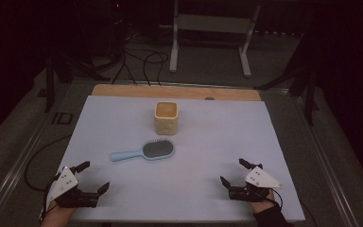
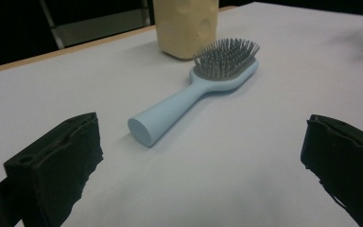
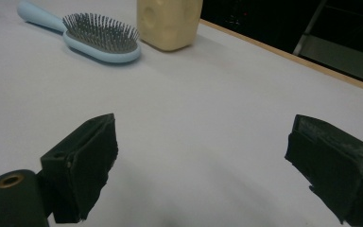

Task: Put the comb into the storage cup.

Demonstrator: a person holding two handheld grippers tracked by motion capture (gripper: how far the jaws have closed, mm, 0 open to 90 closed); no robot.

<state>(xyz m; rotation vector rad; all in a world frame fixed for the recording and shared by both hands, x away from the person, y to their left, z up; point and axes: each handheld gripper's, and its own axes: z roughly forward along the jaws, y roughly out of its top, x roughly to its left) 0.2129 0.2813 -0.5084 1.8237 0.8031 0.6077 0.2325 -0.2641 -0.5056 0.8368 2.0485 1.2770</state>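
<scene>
A light-blue plastic hairbrush (image 1: 144, 151) with grey bristles lies on the white table (image 1: 208, 156) just in front of a cream square cup (image 1: 166, 117). High view: cup's open top. Left hand-held gripper (image 1: 94, 176) and right hand-held gripper (image 1: 233, 172), both wide open and empty, sit nearer than the cup; the left gripper view faces the handle's end.
</scene>
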